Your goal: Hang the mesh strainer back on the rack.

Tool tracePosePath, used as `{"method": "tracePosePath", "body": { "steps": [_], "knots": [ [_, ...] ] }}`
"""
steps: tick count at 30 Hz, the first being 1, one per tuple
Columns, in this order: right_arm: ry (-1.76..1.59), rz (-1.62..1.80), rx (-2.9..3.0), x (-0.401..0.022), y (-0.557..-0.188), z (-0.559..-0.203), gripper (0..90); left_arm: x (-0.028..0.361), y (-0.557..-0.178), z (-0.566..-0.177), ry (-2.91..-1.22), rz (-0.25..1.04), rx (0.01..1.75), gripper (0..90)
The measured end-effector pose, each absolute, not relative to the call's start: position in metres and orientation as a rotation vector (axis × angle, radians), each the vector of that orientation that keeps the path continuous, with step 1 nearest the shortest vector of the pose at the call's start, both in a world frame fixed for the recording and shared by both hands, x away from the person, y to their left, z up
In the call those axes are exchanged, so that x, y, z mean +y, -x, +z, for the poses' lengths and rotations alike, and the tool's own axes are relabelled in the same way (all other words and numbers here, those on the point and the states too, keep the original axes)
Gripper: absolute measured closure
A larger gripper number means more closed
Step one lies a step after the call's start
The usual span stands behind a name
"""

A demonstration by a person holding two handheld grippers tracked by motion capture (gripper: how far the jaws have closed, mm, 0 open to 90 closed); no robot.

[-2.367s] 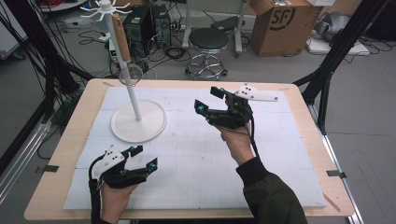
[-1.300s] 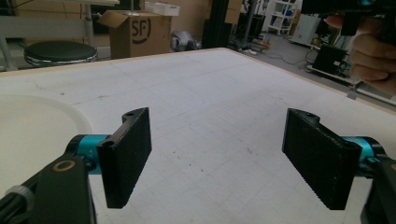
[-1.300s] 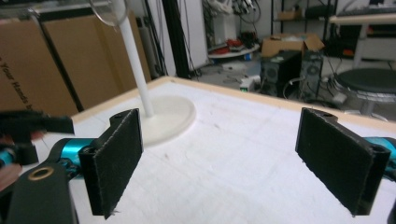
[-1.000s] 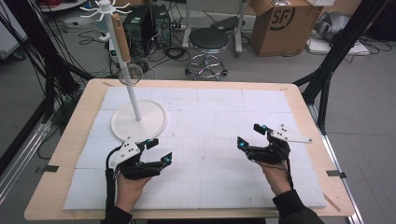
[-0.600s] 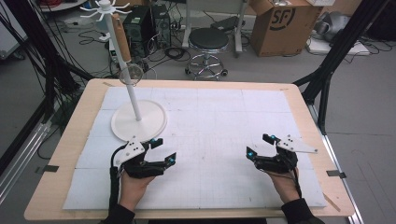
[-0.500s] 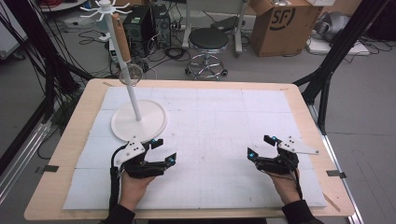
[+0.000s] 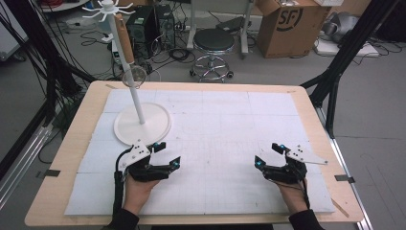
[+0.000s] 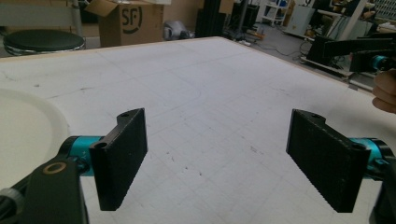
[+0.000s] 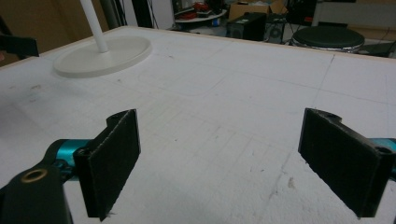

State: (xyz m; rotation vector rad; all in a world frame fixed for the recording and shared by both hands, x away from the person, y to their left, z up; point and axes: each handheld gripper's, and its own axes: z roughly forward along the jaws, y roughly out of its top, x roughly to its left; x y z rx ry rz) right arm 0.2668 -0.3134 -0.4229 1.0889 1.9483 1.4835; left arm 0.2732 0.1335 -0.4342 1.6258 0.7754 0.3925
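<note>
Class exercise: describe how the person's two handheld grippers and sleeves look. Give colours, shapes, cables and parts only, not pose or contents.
Both the left gripper and the right gripper have black bodies, flat rectangular black jaws with a rough pad face, and turquoise fittings at the jaw bases. Each carries a pale grey three-cornered plate on top. A black cable trails back from the left gripper along the forearm. The sleeves are dark.

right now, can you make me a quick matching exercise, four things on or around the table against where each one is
Things:
1. left gripper
2. right gripper
3. white stand
4. cardboard box

Places:
a. on the floor beyond the table
b. on the mat, far left part
c. near edge, right side of the mat
d. near edge, just in front of the stand's base

Pairs: 1-d, 2-c, 3-b, 4-a
</note>
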Motion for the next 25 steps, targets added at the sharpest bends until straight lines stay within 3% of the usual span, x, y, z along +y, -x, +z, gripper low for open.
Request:
{"method": "tracePosePath", "body": {
  "steps": [7,25],
  "knots": [
    [-1.087,1.490,1.948,-0.3129,-0.2667,-0.4227,11.5,0.1321,-0.2739,-0.4353,-1.636,0.376,0.775,15.9],
    [-1.099,1.486,1.941,-0.3105,-0.2683,-0.4230,13.0,0.1313,-0.2709,-0.4341,-1.645,0.396,0.771,16.0]
  ]
}}
